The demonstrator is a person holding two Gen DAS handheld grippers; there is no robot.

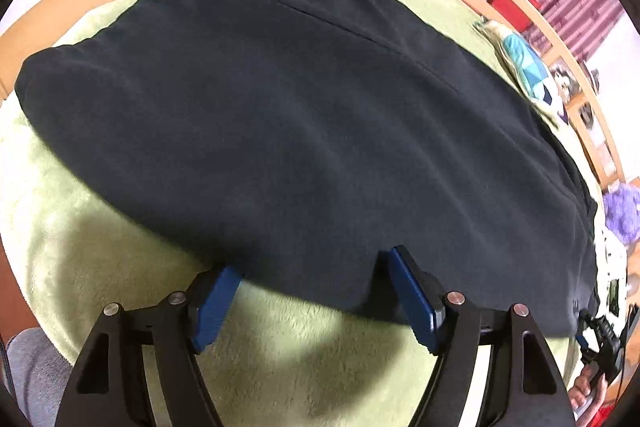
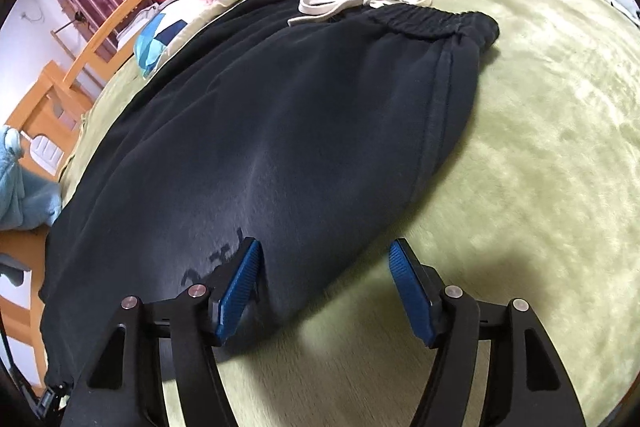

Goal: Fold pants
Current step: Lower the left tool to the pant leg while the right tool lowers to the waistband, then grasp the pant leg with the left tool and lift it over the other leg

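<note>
With both the left gripper [image 1: 310,281] and right gripper [image 2: 324,265] gaping empty at the lower frame edge, the pants [image 1: 280,115] (loosely lying, soft) may slump apart or bunch if nudged.

Each handheld gripper, the left gripper [image 1: 312,291] and the right gripper [image 2: 322,287], has black angular linkage arms with triangular cut-outs, round silver pivot screws [image 1: 454,297] and ribbed blue finger pads [image 2: 412,293], while grey fabric [image 1: 30,367] shows at lower left.
</note>
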